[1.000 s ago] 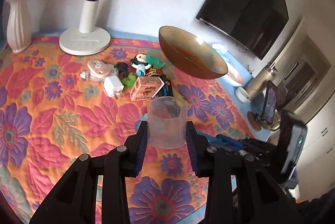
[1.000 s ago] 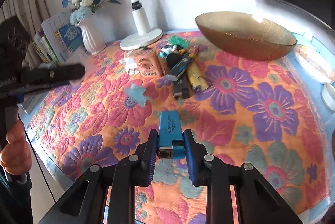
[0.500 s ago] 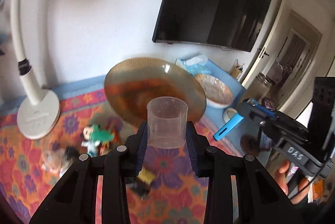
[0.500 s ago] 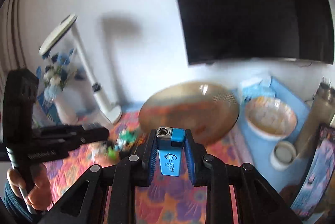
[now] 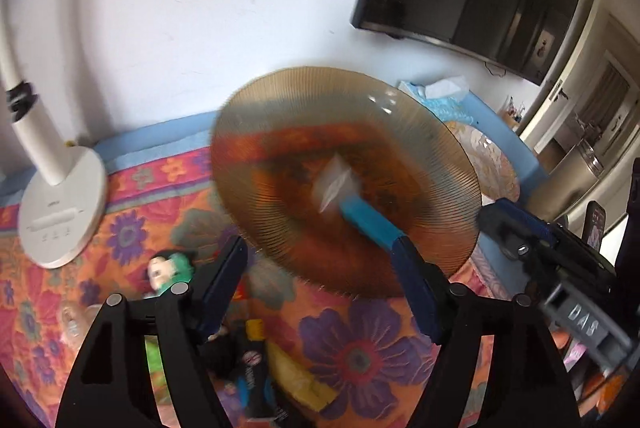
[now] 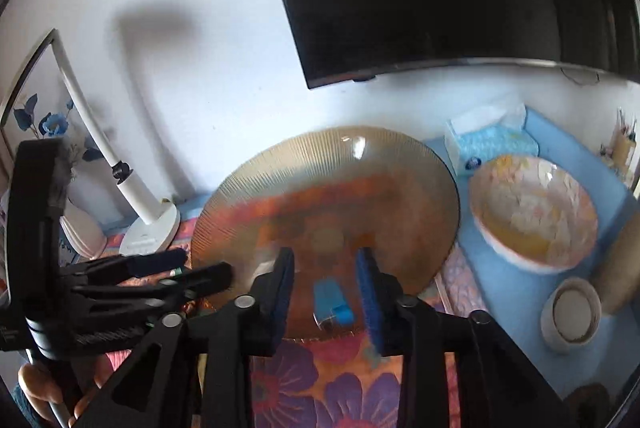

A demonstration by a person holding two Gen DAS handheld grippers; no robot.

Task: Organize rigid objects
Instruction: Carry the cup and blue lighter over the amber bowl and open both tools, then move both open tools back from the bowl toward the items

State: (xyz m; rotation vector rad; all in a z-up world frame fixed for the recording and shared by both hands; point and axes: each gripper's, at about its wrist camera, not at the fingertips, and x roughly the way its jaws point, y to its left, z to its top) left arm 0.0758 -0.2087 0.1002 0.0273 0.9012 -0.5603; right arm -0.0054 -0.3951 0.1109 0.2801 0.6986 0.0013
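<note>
An amber ribbed glass bowl (image 5: pixel 280 131) (image 6: pixel 400 187) stands on the flowered cloth right in front of both grippers. My left gripper (image 5: pixel 320 260) hangs at its near rim, its jaws opening wide with nothing between them. A clear plastic cup (image 5: pixel 334 183), blurred, is inside the bowl, next to a blue lighter (image 5: pixel 368 224). My right gripper (image 6: pixel 325 264) is over the bowl's near side, its jaws opening. The blue lighter (image 6: pixel 332 302) lies loose between its fingers, clear of both pads.
A white lamp base (image 5: pixel 60 203) stands at the left by a heap of small things, among them a green-haired doll (image 5: pixel 168 268) and a yellow lighter (image 5: pixel 296 372). Right of the bowl are a flowered bowl (image 6: pixel 532 216), a tissue box (image 6: pixel 492 143) and a small white cup (image 6: pixel 570 312).
Both grippers swung from the cloth up to the amber bowl. The left let go of the clear cup and the right let go of the blue lighter; both now sit in the bowl.
</note>
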